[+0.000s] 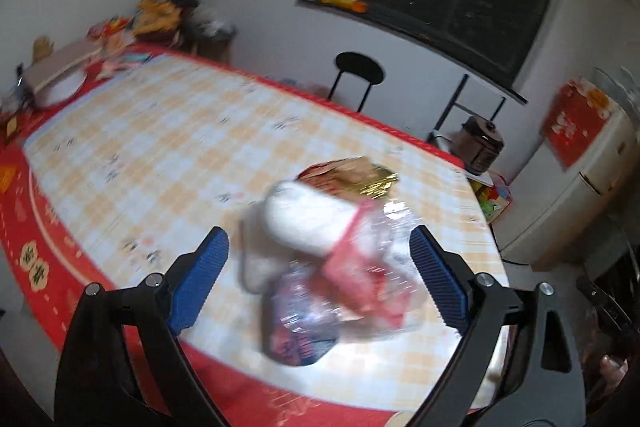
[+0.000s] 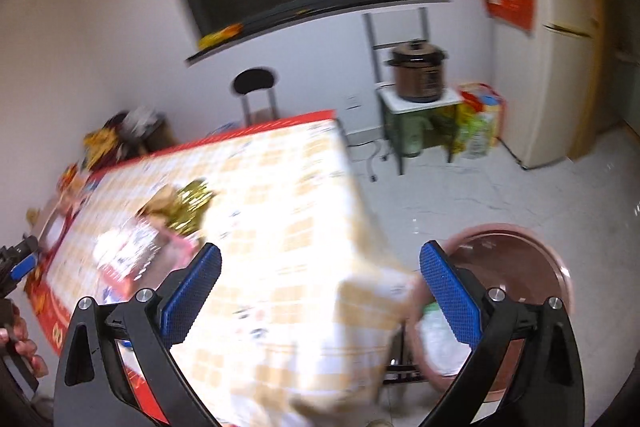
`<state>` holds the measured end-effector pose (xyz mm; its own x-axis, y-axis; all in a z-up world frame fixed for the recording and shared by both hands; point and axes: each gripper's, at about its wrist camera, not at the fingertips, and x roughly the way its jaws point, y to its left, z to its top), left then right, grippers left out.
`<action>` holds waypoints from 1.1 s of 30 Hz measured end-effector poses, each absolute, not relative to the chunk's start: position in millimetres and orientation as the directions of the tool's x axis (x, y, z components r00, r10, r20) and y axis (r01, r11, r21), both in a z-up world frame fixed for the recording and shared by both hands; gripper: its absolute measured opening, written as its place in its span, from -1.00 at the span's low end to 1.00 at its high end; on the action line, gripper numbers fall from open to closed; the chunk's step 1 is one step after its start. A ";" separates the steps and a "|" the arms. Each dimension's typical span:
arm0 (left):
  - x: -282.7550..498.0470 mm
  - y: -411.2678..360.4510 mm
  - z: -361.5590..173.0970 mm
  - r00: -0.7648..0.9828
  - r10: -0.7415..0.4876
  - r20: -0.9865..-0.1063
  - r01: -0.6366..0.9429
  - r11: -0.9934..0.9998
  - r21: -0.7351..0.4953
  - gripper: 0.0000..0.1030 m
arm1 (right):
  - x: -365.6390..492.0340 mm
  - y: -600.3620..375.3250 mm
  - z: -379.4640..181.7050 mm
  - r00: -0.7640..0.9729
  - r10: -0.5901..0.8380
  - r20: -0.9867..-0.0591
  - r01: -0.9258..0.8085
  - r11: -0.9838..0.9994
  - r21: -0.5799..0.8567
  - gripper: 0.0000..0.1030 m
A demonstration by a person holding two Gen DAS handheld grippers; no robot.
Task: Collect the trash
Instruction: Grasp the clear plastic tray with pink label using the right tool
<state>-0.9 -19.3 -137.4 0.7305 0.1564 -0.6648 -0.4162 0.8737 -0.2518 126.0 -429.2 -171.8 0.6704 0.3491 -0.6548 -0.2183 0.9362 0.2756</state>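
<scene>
My left gripper [image 1: 320,275] has its fingers [image 1: 202,277] spread wide, pads clear of everything; the trash pile [image 1: 324,259] lies on the counter [image 1: 168,147] between them in the view, untouched. My right gripper [image 2: 320,297] is likewise wide, fingers [image 2: 450,297] gripping nothing, hanging over the counter's corner. I count four blurred pieces in the pile: a white wad [image 1: 308,219], a gold-and-red wrapper [image 1: 356,177], a pink-trimmed clear bag [image 1: 372,263] and a clear printed packet [image 1: 296,327], all touching. One round pink bin [image 2: 516,267] stands on the floor beside the counter, with something white and green [image 2: 436,331] inside. One black stool [image 1: 360,71] stands behind the counter.
</scene>
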 end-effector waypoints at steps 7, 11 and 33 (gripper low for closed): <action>-8.3 17.4 -156.3 0.719 0.109 -0.687 -0.392 0.879 -0.270 0.70 | 118.8 -353.3 -167.8 0.638 0.362 -0.679 -0.278 0.931 0.236 0.90; -6.9 38.7 -168.3 0.715 0.067 -0.696 -0.375 0.877 -0.301 0.65 | 111.3 -306.9 -166.9 0.618 0.363 -0.698 -0.329 0.925 0.190 0.90; 2.2 130.3 -219.0 0.684 -0.148 -0.715 -0.239 0.880 -0.411 0.55 | 94.9 -84.5 -219.7 0.584 0.169 -0.794 -0.567 0.785 -0.251 0.90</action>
